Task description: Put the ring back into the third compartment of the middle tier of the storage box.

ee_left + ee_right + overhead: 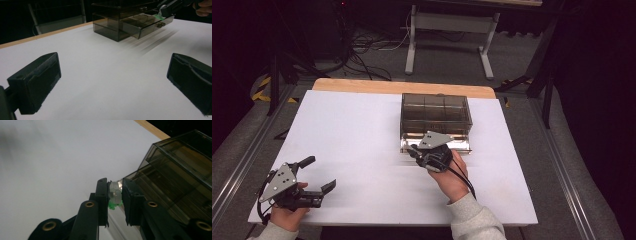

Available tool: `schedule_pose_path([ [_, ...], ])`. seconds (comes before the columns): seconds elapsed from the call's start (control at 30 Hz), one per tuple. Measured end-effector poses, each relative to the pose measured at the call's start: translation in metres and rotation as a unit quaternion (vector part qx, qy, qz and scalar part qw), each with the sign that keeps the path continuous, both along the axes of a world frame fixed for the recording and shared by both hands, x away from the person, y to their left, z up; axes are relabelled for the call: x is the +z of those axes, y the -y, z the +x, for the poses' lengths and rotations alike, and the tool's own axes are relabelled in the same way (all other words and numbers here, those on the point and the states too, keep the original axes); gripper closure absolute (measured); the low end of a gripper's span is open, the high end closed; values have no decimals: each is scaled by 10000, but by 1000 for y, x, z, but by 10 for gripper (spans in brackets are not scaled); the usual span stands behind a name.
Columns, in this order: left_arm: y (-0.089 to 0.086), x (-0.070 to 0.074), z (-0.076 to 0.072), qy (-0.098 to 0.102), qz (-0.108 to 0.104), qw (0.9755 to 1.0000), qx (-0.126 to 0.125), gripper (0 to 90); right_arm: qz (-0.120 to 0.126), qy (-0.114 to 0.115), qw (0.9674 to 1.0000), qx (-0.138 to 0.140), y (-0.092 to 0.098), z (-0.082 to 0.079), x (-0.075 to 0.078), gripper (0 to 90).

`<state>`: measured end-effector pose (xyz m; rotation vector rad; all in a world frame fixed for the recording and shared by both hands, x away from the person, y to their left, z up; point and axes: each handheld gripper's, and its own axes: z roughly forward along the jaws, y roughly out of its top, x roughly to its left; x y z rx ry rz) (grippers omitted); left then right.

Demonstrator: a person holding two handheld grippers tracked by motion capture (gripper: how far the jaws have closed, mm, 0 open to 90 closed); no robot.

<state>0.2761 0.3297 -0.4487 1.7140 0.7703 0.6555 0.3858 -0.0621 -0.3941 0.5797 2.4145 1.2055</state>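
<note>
- The right gripper (115, 195) is clamping a small clear-and-green object (114, 196) over the open drawer (146, 25) of the smoked organizer (436, 114).
- The left gripper (319, 175) is resting near-left, jaws gaping wide, holding nothing.

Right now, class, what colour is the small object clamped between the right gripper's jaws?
The small object is translucent white with a green base, best seen in the right gripper view.
</note>
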Motion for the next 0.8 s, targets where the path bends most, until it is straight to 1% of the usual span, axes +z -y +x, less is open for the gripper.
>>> schedule_pose_path([
  [0.03, 0, 0, 0, 0, 0, 10000, 0, 1, 0, 0, 10000, 0, 0, 0, 0, 753],
  [0.1, 0, 0, 0, 6, 7, 10000, -2, 1, 28, 4, 10000, -66, 8, 2, 1, 753],
  [0.13, 0, 0, 0, -3, 23, 10000, -2, 1, -59, 37, 9999, -128, 12, 2, 2, 753],
  [0.2, -1, 0, 0, 11, 23, 10000, -17, 1, -45, 32, 9999, -156, 14, 2, 2, 753],
  [0.23, -1, 0, 0, 0, 26, 10000, -2, 1, 2, -1, 9998, -188, 17, 3, 3, 753],
  [0.3, 0, 0, -1, 2, 7, 10000, -3, 2, -23, 11, 9996, -266, 22, 4, 3, 753],
  [0.5, 0, 0, -1, 0, 5, 10000, -2, 1, -10, 15, 9992, -398, 30, 5, 3, 753],
  [0.57, 0, 0, 0, 5, 15, 10000, -13, 1, 26, 13, 9988, -494, 35, 6, 4, 753],
  [0.8, 0, 0, 0, 4, 6, 10000, -12, 1, 43, 12, 9979, -650, 42, 8, 4, 753],
])
